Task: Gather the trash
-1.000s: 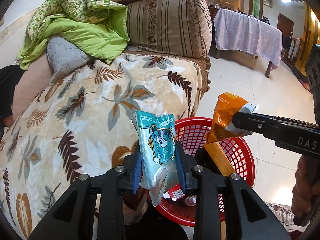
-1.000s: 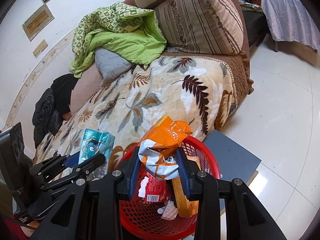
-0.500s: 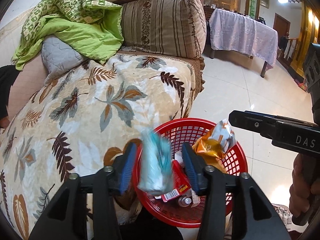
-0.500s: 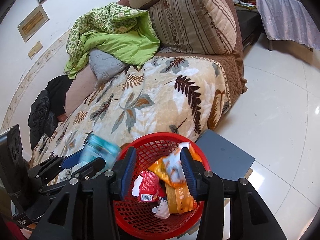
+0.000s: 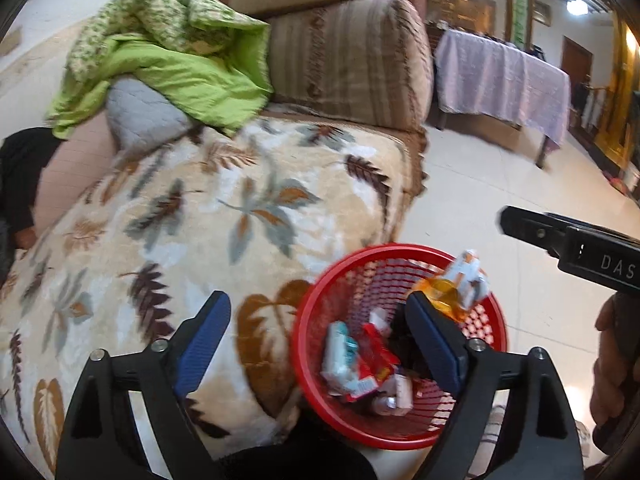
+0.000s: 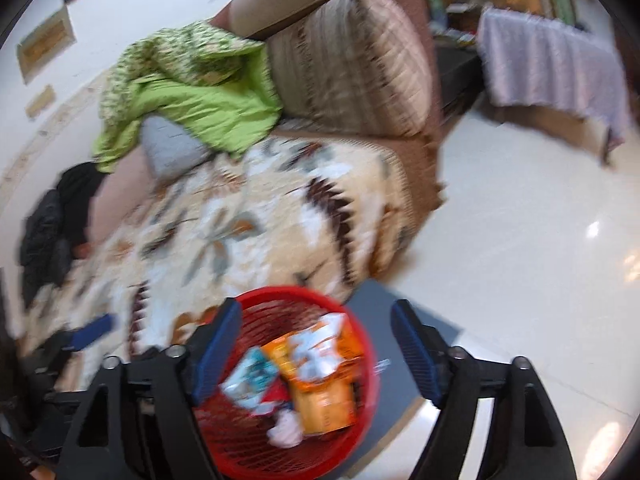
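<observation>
One red basket point(image 6: 362, 364); two opening grippers (nothing between); several wrappers inside.

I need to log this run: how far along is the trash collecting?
Done: teal wrapper and orange bag lie in the red basket with other wrappers. In hand: nothing; left gripper and right gripper are opening, empty. Left: no more trash visible on the sofa blanket.

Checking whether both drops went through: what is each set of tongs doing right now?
Left tongs: opening, nothing held; teal wrapper lies in the red basket.
Right tongs: opening, nothing held; orange bag lies in the basket.
</observation>
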The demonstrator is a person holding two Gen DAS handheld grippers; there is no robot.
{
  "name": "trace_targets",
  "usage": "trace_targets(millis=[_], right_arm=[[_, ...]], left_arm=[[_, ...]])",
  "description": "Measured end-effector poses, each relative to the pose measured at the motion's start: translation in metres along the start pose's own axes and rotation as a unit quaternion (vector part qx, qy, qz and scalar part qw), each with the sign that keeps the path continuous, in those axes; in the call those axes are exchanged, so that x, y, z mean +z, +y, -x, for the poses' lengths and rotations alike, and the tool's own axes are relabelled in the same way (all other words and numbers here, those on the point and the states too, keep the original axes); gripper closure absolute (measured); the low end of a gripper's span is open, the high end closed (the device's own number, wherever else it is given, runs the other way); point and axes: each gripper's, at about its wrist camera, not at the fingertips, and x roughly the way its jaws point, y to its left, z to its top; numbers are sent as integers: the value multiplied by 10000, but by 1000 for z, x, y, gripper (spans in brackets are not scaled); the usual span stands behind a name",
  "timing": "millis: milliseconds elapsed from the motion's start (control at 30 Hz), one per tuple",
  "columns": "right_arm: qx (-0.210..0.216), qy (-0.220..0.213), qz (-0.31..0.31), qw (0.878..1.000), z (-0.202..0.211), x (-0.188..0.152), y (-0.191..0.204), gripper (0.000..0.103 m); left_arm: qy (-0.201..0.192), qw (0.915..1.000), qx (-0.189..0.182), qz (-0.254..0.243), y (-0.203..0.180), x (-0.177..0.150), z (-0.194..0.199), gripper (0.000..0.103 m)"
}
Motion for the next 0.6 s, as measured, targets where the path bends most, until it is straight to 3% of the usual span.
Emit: trace_targets(millis=[300, 400, 467, 600], right_arm=[[-1255, -308, -202, 9914, 8, -14, 20, 0], [-1071, -475, -526, 9917, 15, -21, 22, 0], [-926, -357, -753, 9922, 16, -24, 22, 0], [-1328, -69, -623, 9892, 16, -31, 35, 0]], left_arm=[[-416, 9944, 874, 428, 43, -10, 29, 8], [-461, 9908, 1171, 506, 53, -13, 38, 8], [-458, 9892, 1303, 491, 57, -14, 43, 7], [-606, 9884, 1345, 359, 60, -17, 55, 7]])
